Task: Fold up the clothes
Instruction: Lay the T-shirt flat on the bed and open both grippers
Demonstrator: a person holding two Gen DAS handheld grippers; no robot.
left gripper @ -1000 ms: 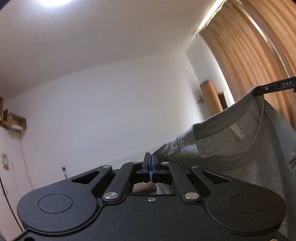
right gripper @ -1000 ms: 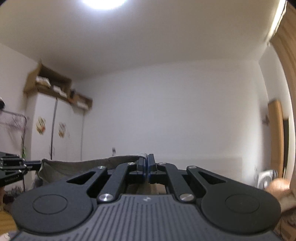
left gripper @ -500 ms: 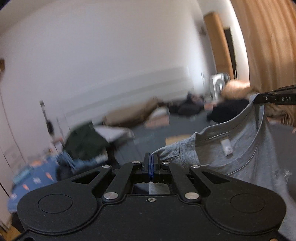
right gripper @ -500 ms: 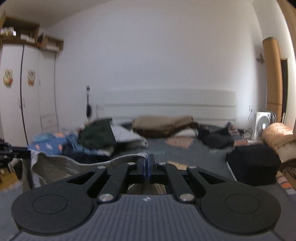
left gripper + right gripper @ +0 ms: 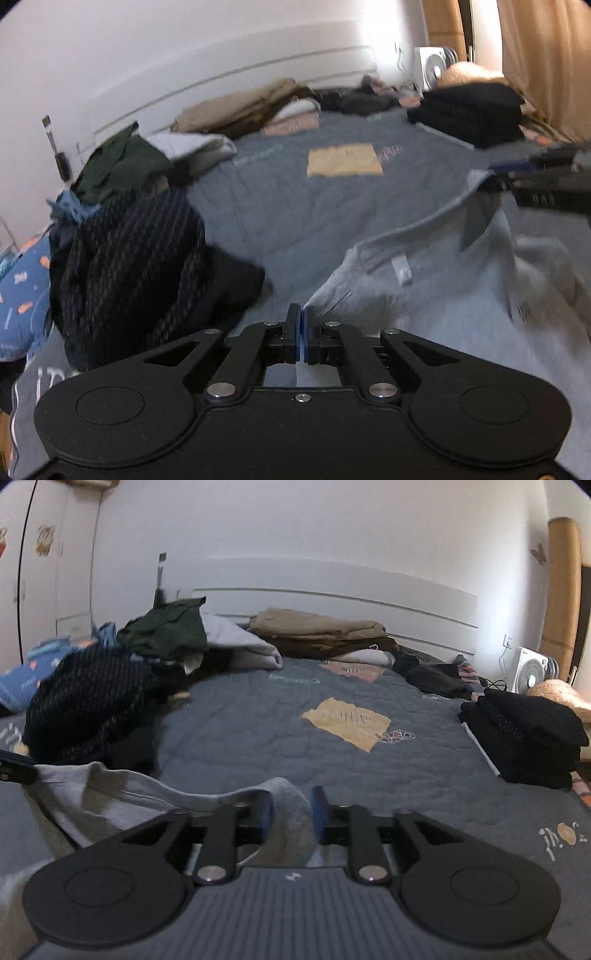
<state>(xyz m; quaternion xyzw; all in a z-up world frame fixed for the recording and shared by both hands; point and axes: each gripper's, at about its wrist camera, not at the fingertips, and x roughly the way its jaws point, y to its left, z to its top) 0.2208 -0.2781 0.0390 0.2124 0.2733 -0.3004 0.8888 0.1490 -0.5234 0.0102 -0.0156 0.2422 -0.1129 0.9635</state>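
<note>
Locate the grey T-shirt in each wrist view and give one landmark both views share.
Left wrist view: the grey T-shirt fills the lower right, spread on the bed, its shoulder pinched in the left tongs.
Right wrist view: it lies lower left, a fold between the open right tongs.
Shared landmark: the yellow patch on the blue quilt, upper centre in the left view, centre in the right.

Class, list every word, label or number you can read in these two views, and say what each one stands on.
"DAS", faint and blurred: on the side of the right gripper.
Neck label of the grey shirt: too small to read.
Dark print on the shirt: too blurred to read.
Tan patch on the bedspread: lettering not legible.
</note>
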